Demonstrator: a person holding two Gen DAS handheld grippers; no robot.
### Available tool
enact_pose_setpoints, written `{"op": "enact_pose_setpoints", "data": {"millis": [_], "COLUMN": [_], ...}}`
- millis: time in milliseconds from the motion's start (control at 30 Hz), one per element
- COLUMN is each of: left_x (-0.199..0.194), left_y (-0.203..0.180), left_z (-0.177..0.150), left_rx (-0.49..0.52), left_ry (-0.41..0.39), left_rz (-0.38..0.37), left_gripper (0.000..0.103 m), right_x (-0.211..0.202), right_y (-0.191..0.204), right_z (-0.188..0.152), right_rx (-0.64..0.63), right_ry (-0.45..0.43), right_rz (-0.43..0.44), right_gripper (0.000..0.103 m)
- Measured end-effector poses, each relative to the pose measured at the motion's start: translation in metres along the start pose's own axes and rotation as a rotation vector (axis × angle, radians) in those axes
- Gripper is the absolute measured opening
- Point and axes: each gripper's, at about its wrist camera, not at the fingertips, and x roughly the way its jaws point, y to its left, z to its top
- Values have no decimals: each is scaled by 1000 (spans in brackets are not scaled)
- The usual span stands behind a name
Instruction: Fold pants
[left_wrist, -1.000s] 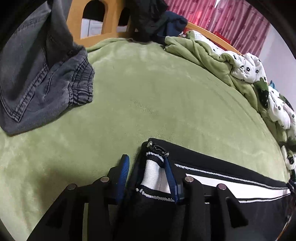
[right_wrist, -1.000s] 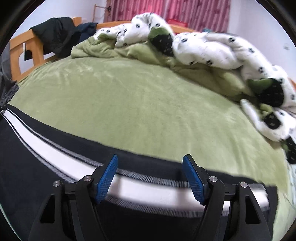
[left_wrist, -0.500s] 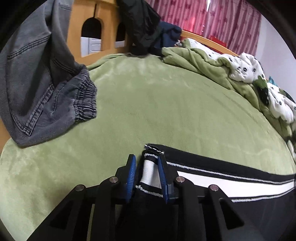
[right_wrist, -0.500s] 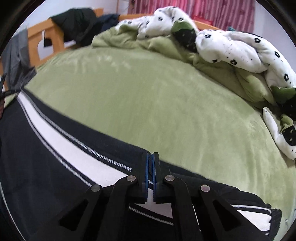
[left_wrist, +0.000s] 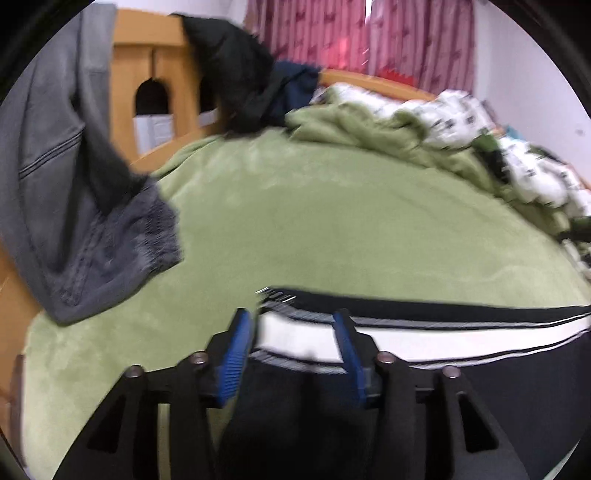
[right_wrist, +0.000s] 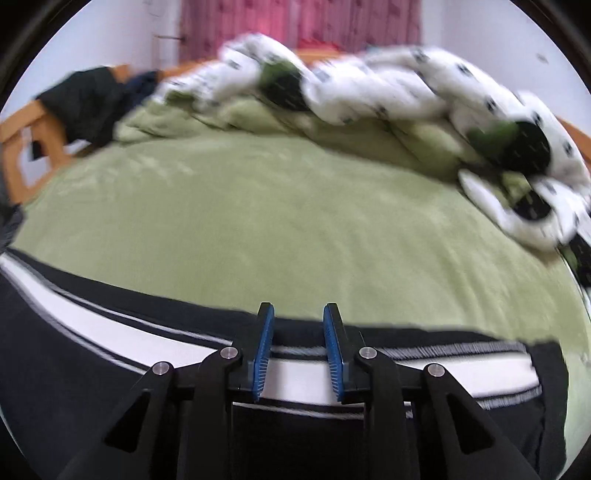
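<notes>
On a green bed cover (left_wrist: 332, 221), black pants (left_wrist: 498, 387) with a white side stripe lie flat along the near edge.
Both views are blurred. At the pants' left end, the left gripper (left_wrist: 291, 332) has its 2 blue pads parted and opening, the striped hem between them but not pinched. Further right, the right gripper (right_wrist: 298, 334) is also opening, stripe between its pads, untouched. Grey jeans (left_wrist: 74, 184) hang far left; a spotted white quilt (right_wrist: 406, 88) is heaped far right.
</notes>
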Motion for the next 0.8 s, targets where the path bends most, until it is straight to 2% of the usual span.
{"op": "enact_pose_setpoints", "data": {"millis": [33, 100, 167, 200, 267, 333, 433, 600, 667, 733, 800], "left_x": [6, 27, 56, 61, 49, 22, -3, -63, -91, -114, -142], "left_y": [-4, -10, -9, -7, -3, 3, 11, 26, 31, 36, 38], "left_z": [2, 5, 3, 2, 4, 1, -4, -18, -23, -27, -36], "left_rx": [-2, -8, -27, -37, -51, -66, -53, -56, -57, -51, -42], "left_ry": [8, 69, 168, 185, 154, 116, 128, 134, 130, 118, 98], "left_rz": [-32, -56, -7, -11, -38, -65, -70, -75, -74, -81, -90], "left_gripper": [57, 58, 55, 55, 55, 55, 55, 55, 55, 55, 55], "right_x": [13, 13, 7, 2, -17, -43, -94, -150, -159, -168, -180], "right_y": [-2, 1, 7, 9, 18, 27, 51, 99, 117, 142, 168], "right_z": [-3, -6, 0, 2, 1, -1, -7, -12, -15, -21, -30], "right_rx": [5, 19, 46, 66, 93, 100, 117, 217, 252, 242, 202], "right_ry": [38, 3, 18, 17, 26, 28, -29, -31, 17, 58, 58], "right_rz": [-31, -52, -100, -113, -143, -158, -158, -37, -4, 34, 64], "right_gripper": [26, 26, 27, 29, 33, 43, 51, 53, 53, 53, 53]}}
